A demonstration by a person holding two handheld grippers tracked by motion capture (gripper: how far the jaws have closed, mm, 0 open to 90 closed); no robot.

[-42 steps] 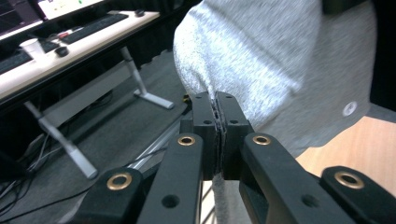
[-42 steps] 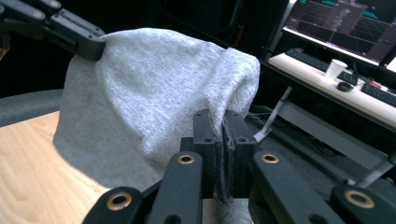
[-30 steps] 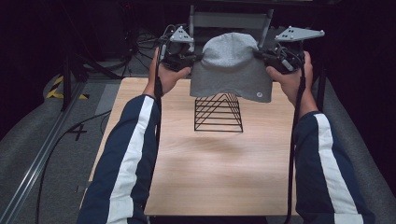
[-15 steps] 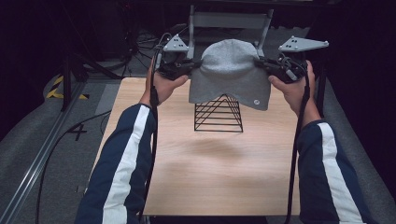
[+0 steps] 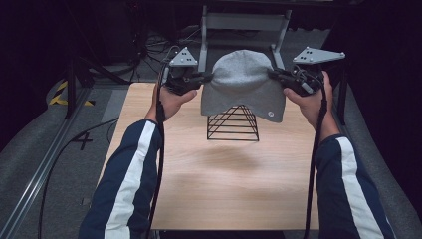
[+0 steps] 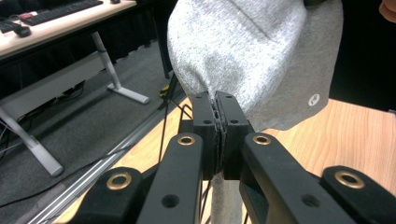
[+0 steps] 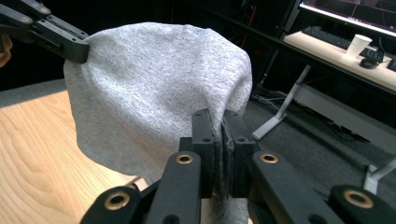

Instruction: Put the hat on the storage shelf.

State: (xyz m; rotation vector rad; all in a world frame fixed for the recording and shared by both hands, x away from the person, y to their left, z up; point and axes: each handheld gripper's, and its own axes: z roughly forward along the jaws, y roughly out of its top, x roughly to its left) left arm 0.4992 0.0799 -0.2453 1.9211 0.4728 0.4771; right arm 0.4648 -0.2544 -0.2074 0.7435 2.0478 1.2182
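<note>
The pale wooden bench (image 5: 219, 184) lies bare across its near half, with dark floor and a grey metal frame (image 5: 244, 22) beyond its far edge. Up in the air above the far half hangs the soft grey knitted beanie (image 5: 243, 82), crown up, opening down, stretched side to side between the two hands. Its hem drapes in front of the tip of the black wire pyramid stand (image 5: 233, 124), which sits on the bench directly underneath; I can't tell whether cloth and wire touch. That's the relation that counts: the stand's peak sits right under the hat's opening, so a straight drop looks like the likely move, if capping the stand is the aim.

The left gripper (image 5: 208, 77) has its jaws clamped tight on the hat's left edge, fabric pinched flat between them in the left gripper view. The right gripper (image 5: 272, 73) does the same on the opposite edge. Both sit level, equally near. A small round badge (image 5: 270, 114) shows near the hem on the right. Nothing stands between hat and stand.
</note>
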